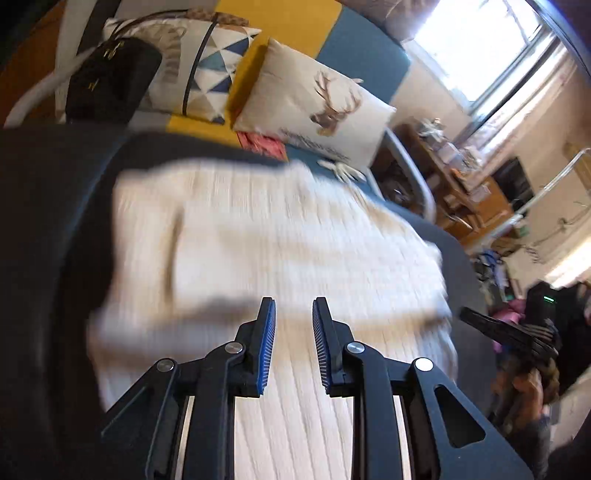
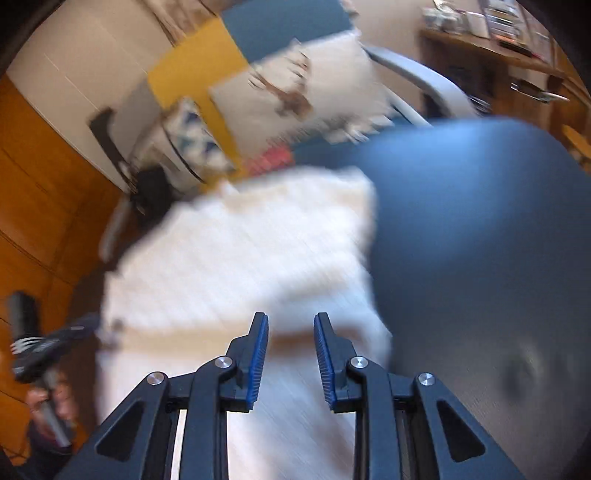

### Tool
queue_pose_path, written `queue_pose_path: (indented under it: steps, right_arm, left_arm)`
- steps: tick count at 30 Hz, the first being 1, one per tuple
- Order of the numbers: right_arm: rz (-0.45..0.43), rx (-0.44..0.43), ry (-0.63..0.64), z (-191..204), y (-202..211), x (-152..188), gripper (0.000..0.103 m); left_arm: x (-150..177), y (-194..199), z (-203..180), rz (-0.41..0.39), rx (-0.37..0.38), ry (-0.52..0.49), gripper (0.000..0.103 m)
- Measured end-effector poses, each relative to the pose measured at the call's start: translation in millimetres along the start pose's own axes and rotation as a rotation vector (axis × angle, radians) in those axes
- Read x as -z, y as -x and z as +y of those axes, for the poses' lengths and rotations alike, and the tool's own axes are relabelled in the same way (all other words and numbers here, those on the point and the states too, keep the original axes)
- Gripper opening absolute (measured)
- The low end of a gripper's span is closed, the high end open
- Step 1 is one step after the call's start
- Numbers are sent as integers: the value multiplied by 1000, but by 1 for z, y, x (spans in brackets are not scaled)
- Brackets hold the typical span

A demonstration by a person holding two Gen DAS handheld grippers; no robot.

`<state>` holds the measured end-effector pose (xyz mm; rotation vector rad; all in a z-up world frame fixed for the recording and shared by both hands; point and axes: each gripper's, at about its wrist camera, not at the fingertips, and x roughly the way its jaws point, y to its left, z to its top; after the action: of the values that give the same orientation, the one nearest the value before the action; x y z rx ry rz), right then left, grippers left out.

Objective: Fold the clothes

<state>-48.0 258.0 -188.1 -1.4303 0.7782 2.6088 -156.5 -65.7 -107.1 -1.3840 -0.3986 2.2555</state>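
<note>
Dark round counter [image 1: 55,229], smooth-topped, filling the lower part of both wrist views; behind it a sofa in blocks of yellow and blue [image 1: 288,18] with a deer-print cushion [image 1: 317,107], a triangle-patterned cushion [image 1: 207,70] and a black handbag [image 1: 110,85].

On the counter, spread across its middle and reaching close to the near edge: a cream ribbed knit garment [image 1: 280,240], lying fairly flat, one fold or ridge showing toward its left side in the left view. Blurred in both views, so no telling sleeves from hem.

Likely handling: soft, limp, light to moderate in weight, stretchy along the ribs, prone to sag and drag when lifted by one point. Grippy rather than slippery against ribbed pads. Best taken at an outer edge or corner, one tool to each side, pinching a single layer so the fold stays square.

Left tool [image 1: 293,325] above the cloth, jaws a little apart, nothing between the blue pads [image 1: 267,343]. Right tool [image 2: 290,339] likewise poised over the garment's near part, jaws slightly apart, empty. Each tool glimpsed at the margin of the other's view, held by a hand [image 2: 51,402].
</note>
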Motion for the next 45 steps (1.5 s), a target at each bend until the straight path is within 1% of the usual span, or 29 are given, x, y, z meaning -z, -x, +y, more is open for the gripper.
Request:
queue_pose_path:
  steps: [1,3,4,5,6,7,9,10,13,14,16,18,20,22,23,24,25,27,29,31,32,34,35,36,37,39,40,42,45]
  right_arm:
    - [16,28,-2,-6,2,14,26]
    - [43,15,7,-11,-3,35,28]
    - [63,36,18,-11,-8,45,28]
    - [97,59,22,-11,-13,52,27]
    - [130,82,26,-12,-19,60,23]
    - [123,106,43,-11,-17,63,22]
    - [118,164,24,-14,-7,67,21]
    - [96,118,-4,-17,1,66,25]
    - [30,-22,-87,-26,28,64,26]
    - [11,-36,-97,-30,28,60,27]
    - [6,-26,-121,-39,19,47,27]
    - [17,57,-70,-33,8,39,27]
    - [8,100,37,-20,0,42,27]
    - [5,189,193,1,-11,40,27]
    - [17,275,261,7,-19,43,27]
    - [33,343,309,10,-24,47,15]
    - [54,382,342,11,-32,49,7]
    - [67,413,349,4,-32,51,0]
    - [54,396,287,-9,-18,50,0]
    - [62,346,212,-25,-8,48,0]
    - [62,314,170,-33,-4,48,4]
    - [59,117,64,-48,18,51,9]
    - [57,16,12,-55,31,54,15]
    - [62,-52,-14,-60,43,62,24]
    - [66,-121,-40,-66,54,70,24]
    - [100,-221,-90,-80,71,94,24]
    - [123,-222,-99,-81,74,104,24]
    - [157,-172,-88,-91,84,129,24]
    - [205,-190,-131,-109,93,166,24]
  left_arm:
    - [17,4,1,15,-6,3,22]
    - [49,8,1,42,-11,-5,23]
    - [63,7,1,61,-27,-9,23]
    - [75,3,1,86,-57,-12,23]
    - [84,1,1,100,-76,-13,22]
    - [91,2,1,90,-79,-25,22]
    - [95,10,0,63,-89,-40,22]
    - [95,15,0,52,-96,-40,22]
    - [85,28,1,12,-68,-37,23]
    - [83,32,1,-3,-60,-33,23]
    - [81,34,2,-7,-65,-16,23]
    - [84,32,3,-9,-84,-8,23]
    - [88,28,1,-7,-106,-21,23]
    - [94,19,-2,-1,-146,-50,23]
    - [96,14,-4,13,-163,-69,23]
    - [99,9,-4,28,-179,-84,23]
    - [101,7,-3,36,-194,-97,23]
    - [104,5,-8,37,-224,-144,23]
    - [105,3,-14,41,-256,-198,23]
    - [105,2,-18,45,-276,-227,23]
    - [105,2,-20,46,-279,-231,23]
    - [101,10,-20,41,-243,-206,23]
    - [100,14,-20,38,-221,-191,23]
    - [100,17,-20,35,-199,-176,23]
    - [102,19,-20,35,-178,-162,23]
    - [107,21,-23,44,-137,-141,23]
    - [110,20,-26,57,-117,-137,23]
    - [119,19,-37,68,-92,-156,23]
    - [131,12,-63,101,-49,-223,23]
